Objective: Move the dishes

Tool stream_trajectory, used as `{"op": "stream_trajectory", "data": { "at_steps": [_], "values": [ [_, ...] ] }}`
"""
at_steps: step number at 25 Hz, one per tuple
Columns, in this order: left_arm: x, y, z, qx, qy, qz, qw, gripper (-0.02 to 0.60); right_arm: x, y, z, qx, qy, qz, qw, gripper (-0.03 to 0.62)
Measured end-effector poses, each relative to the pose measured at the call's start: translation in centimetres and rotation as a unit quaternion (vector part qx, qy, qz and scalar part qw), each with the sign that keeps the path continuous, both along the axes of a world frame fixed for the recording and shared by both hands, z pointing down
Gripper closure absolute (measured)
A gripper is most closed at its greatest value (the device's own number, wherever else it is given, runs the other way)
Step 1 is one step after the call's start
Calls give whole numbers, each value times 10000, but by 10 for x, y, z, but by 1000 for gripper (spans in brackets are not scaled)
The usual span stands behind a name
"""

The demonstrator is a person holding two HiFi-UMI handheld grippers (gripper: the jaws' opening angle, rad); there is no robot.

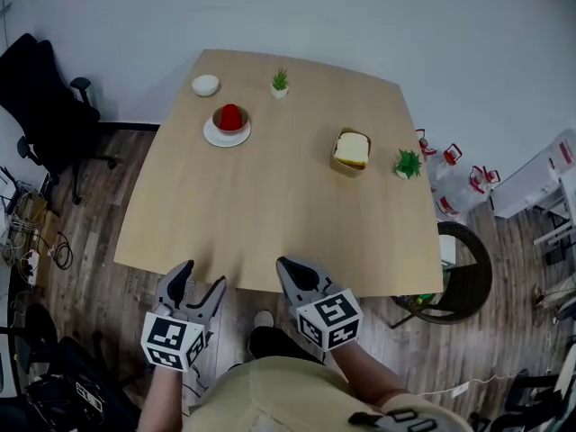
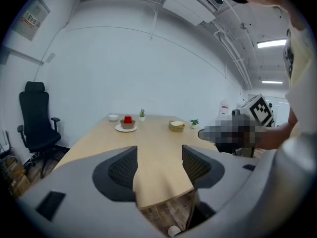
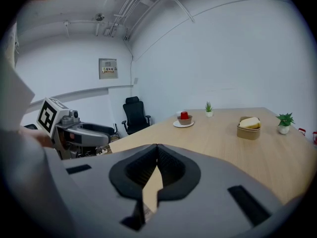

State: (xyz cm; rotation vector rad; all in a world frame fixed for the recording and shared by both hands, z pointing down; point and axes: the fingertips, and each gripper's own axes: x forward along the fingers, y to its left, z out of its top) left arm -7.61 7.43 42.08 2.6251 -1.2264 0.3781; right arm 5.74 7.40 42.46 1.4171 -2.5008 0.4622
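Observation:
On the wooden table (image 1: 270, 196) a white plate (image 1: 227, 133) carries a brown bowl with a red cup (image 1: 231, 116) in it; the same stack (image 2: 127, 125) shows far off in the left gripper view and the stack (image 3: 184, 120) in the right gripper view. A small white bowl (image 1: 205, 85) sits at the far left corner. A tan bowl with a yellow sponge-like block (image 1: 351, 151) stands to the right. My left gripper (image 1: 200, 282) is open and empty at the near edge. My right gripper (image 1: 290, 272) is shut on nothing, beside it.
Two small potted plants (image 1: 280, 83) (image 1: 408, 163) stand on the table. A black office chair (image 1: 45, 106) is at the left. A round dark stool (image 1: 463, 273) and red-and-white jugs (image 1: 459, 187) are at the right. Cables lie on the floor at left.

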Motion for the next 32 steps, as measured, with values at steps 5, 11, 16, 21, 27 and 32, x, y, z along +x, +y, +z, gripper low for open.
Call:
{"op": "stream_trajectory", "data": {
  "at_steps": [5, 11, 16, 21, 27, 32],
  "values": [
    [16, -48, -6, 97, -146, 26, 9998, 311, 15, -38, 0, 2, -97, -37, 9999, 580],
    [31, -88, -14, 265, -464, 134, 9985, 311, 25, -68, 2, -35, -137, -69, 9999, 580],
    [34, -114, -11, 224, -776, 345, 9961, 311, 28, -86, 9, -137, -156, -7, 9998, 580],
    [31, -157, -7, 297, -989, 506, 9934, 311, 34, -107, 18, -241, -107, 214, 9994, 580],
    [36, -222, -16, 463, -957, 741, 9916, 311, 43, -142, 15, -288, -95, 684, 9972, 580],
    [43, -278, -19, 535, -893, 905, 9904, 311, 39, -168, 21, -427, -28, 917, 9949, 580]
  ]
}}
